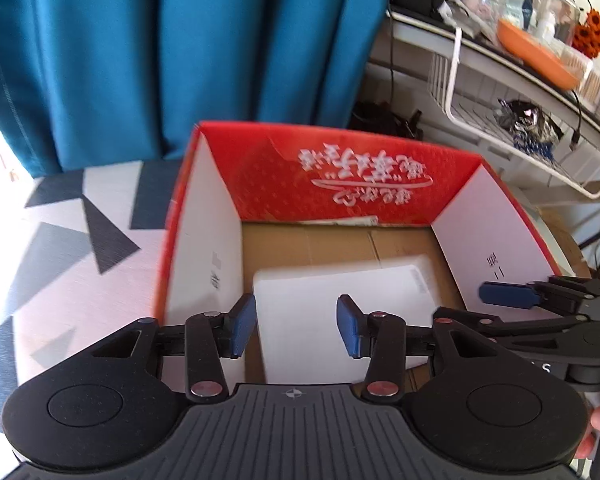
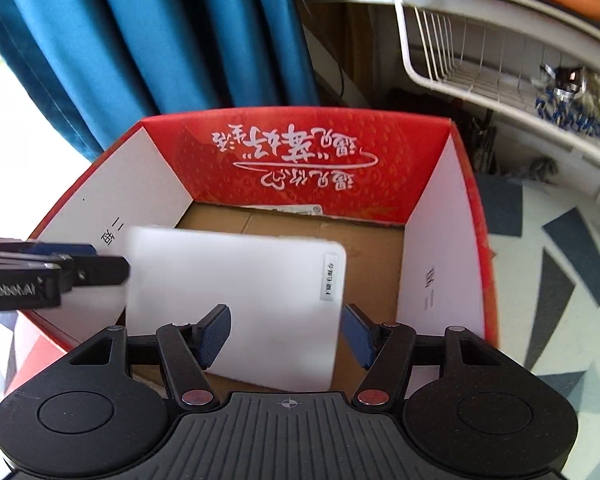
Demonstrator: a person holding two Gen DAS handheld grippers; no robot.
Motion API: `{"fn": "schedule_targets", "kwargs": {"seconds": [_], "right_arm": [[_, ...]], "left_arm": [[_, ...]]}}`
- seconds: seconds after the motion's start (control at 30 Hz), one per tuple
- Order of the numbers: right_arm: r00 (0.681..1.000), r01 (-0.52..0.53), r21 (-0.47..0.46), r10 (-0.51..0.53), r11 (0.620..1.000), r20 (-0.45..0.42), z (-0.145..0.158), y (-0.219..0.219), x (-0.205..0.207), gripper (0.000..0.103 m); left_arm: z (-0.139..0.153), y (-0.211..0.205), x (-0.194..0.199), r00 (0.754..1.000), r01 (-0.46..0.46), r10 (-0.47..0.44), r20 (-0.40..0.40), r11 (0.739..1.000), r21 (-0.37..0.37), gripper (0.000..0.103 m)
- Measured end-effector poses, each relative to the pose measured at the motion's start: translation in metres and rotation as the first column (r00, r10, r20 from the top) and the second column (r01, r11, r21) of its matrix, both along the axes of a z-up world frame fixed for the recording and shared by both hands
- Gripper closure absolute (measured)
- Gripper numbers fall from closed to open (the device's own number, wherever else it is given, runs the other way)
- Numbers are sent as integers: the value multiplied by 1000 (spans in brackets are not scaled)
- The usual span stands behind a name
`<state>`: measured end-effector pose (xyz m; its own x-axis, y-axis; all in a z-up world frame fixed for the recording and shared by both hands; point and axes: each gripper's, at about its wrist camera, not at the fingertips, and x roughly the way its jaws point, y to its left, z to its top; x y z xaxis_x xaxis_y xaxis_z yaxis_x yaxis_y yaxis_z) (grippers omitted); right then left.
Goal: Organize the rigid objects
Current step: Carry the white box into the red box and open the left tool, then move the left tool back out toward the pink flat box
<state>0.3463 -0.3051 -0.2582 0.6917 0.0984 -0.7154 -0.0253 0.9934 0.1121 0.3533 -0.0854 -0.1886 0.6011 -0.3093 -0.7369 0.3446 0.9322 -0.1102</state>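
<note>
White slab [image 2: 236, 300] flat inside red carton [image 2: 296, 156], both tools, left [image 1: 296, 330] and right [image 2: 286, 334], spread apart, empty above.

Open box, flat slab inside, shelf to the right

Slab [image 2: 236, 300] lies flat on the floor of the box [image 2: 440, 240], nearer the left wall. Curtain [image 1: 172, 48] hangs behind the box; wire basket [image 1: 500, 120] under shelf [image 1: 480, 46] at far right.

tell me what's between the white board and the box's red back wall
Only bare brown cardboard floor between white board and red wall, seen in both wrist views.
</note>
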Motion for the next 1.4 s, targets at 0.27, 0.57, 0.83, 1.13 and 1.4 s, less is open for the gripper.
{"fn": "schedule_targets", "kwargs": {"seconds": [0.27, 0.57, 0.83, 1.13, 1.4], "right_arm": [[992, 16, -66, -7, 998, 128, 26, 8, -32, 2], [958, 68, -65, -47, 996, 282, 43, 17, -80, 0], [908, 69, -24, -53, 997, 416, 41, 31, -122, 0], [918, 49, -25, -35, 998, 394, 3, 54, -152, 0], [932, 64, 12, -64, 998, 358, -28, 60, -169, 0]], "left_arm": [[27, 33, -30, 996, 8, -3, 89, 998, -57, 32], [47, 82, -79, 966, -77, 97, 238, 993, -94, 8], [36, 109, -94, 970, -96, 115, 213, 991, -98, 0], [17, 120, -117, 956, -89, 93, 278, 996, -26, 0], [-6, 131, -126, 967, -112, 109, 231, 994, -2, 0]]}}
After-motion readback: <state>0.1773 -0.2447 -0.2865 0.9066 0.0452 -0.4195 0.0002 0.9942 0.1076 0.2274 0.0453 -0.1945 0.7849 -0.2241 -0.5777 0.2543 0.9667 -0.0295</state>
